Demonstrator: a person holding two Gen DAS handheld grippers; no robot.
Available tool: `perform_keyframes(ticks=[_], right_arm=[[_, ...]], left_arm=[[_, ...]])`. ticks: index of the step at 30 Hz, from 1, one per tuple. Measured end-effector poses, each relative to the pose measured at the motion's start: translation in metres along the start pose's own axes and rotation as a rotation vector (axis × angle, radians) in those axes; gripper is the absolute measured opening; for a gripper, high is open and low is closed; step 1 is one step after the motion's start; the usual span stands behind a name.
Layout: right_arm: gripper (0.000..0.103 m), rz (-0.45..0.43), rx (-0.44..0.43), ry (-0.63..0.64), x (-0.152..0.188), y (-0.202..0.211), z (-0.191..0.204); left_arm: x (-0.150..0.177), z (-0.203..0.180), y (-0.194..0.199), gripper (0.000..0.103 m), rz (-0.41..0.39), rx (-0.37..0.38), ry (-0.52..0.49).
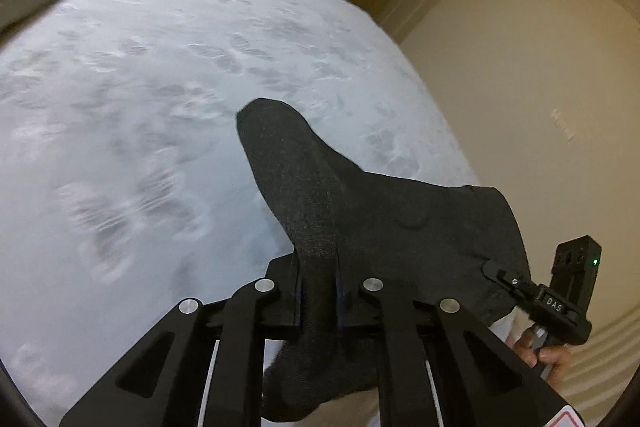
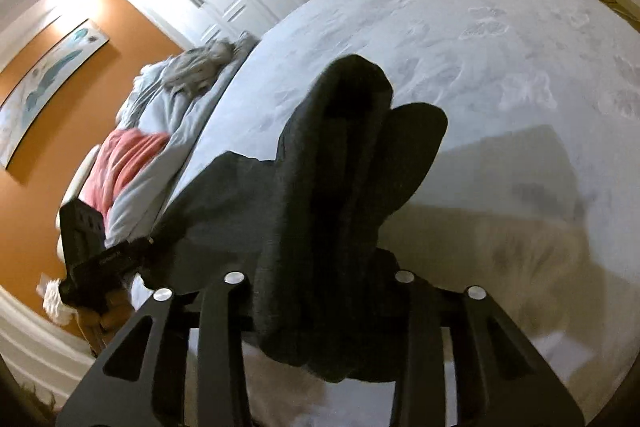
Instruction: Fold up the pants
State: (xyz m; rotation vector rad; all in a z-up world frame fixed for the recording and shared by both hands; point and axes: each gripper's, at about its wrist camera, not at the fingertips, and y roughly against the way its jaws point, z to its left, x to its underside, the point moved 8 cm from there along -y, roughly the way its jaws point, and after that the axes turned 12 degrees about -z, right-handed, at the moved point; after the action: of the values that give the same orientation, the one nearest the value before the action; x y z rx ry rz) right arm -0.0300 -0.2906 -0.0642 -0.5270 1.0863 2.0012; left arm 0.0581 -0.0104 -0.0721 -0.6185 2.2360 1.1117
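Left gripper [image 1: 318, 291], bottom centre of its own view, jaws nearly together & clamped on a bunched ridge of the dark grey pants [image 1: 360, 227]. Right gripper [image 2: 320, 291] low centre of its view, jaws partway apart w/ a thick wad of the same pants [image 2: 320, 195] stuffed between them; looks pinched, though the pads are hidden by cloth. Pants hang in the air off both grippers, above the pale textured bedspread [image 1: 140, 87] that fills centre & left, not lying flat. Fold looks barely begun imo: fabric is doubled & bunched, no neat crease shows, laying out, smoothing & the real folds prob all left. Long axis: cloth stretches gripper to gripper, loose ends drooping toward the bottom of both frames; waist vs hem can't tell. Rumpled bedding [image 2: 168, 115] sits at left.
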Motion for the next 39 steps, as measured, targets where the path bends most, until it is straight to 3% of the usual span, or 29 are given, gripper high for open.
perform_keyframes(ticks=[1, 3, 4, 5, 6, 8, 10, 11, 14, 16, 17, 18, 21, 24, 28, 30, 33, 35, 39], right_arm=[[0.050, 0.022, 0.014, 0.011, 0.016, -0.001, 0.001], [0.054, 0.113, 0.092, 0.058, 0.061, -0.010, -0.013], [0.056, 0.142, 0.173, 0.083, 0.076, -0.014, -0.026], [0.055, 0.115, 0.225, 0.109, 0.085, -0.010, -0.034], [0.055, 0.058, 0.218, 0.106, 0.081, 0.000, -0.031], [0.046, -0.044, 0.269, 0.125, 0.061, 0.024, -0.019], [0.015, -0.114, 0.235, 0.178, 0.037, 0.036, 0.009], [0.011, -0.135, 0.207, 0.207, 0.026, 0.037, 0.026], [0.009, -0.117, 0.138, 0.251, 0.011, 0.009, 0.053], [0.005, -0.022, 0.197, 0.249, 0.020, -0.030, 0.032], [0.005, 0.038, 0.311, 0.256, 0.028, -0.051, -0.002], [0.005, 0.052, 0.332, 0.226, 0.032, -0.060, -0.021], [0.009, -0.021, 0.295, 0.099, 0.021, -0.037, -0.008], [0.009, -0.092, 0.271, 0.192, 0.026, -0.014, 0.026], [0.005, 0.023, 0.384, 0.260, 0.070, -0.030, -0.004], [0.010, -0.032, 0.353, 0.196, 0.071, -0.009, 0.003], [0.013, -0.087, 0.303, 0.208, 0.072, 0.017, 0.021], [0.012, -0.009, 0.327, 0.238, 0.089, 0.007, 0.005], [0.014, -0.027, 0.308, 0.191, 0.090, 0.017, 0.007]], left_arm=[[0.009, 0.010, 0.006, 0.014, 0.020, -0.022, -0.003], [0.041, 0.040, 0.007, 0.020, 0.071, -0.116, -0.039], [0.053, 0.056, 0.008, 0.018, 0.066, -0.207, -0.070], [0.059, 0.063, 0.013, 0.010, 0.033, -0.269, -0.105], [0.060, 0.062, 0.020, 0.010, 0.005, -0.284, -0.128], [0.054, 0.047, 0.034, 0.018, -0.059, -0.231, -0.146], [0.046, 0.030, 0.043, 0.034, -0.121, -0.191, -0.152], [0.043, 0.019, 0.043, 0.038, -0.143, -0.167, -0.170], [0.050, 0.009, 0.012, 0.039, -0.101, -0.159, -0.232], [0.064, 0.014, -0.010, 0.039, -0.047, -0.191, -0.257], [0.070, 0.016, -0.017, 0.039, -0.024, -0.202, -0.265], [0.073, 0.019, -0.021, 0.039, -0.015, -0.206, -0.260], [0.081, 0.019, -0.018, 0.040, -0.032, -0.214, -0.285], [0.086, 0.020, -0.022, 0.045, -0.043, -0.230, -0.343], [0.092, 0.013, -0.023, 0.054, -0.048, -0.235, -0.385], [0.093, 0.014, -0.023, 0.056, -0.054, -0.236, -0.384], [0.095, 0.016, -0.024, 0.057, -0.063, -0.241, -0.389], [0.096, 0.015, -0.026, 0.059, -0.066, -0.245, -0.392], [0.098, 0.015, -0.026, 0.061, -0.088, -0.251, -0.402]])
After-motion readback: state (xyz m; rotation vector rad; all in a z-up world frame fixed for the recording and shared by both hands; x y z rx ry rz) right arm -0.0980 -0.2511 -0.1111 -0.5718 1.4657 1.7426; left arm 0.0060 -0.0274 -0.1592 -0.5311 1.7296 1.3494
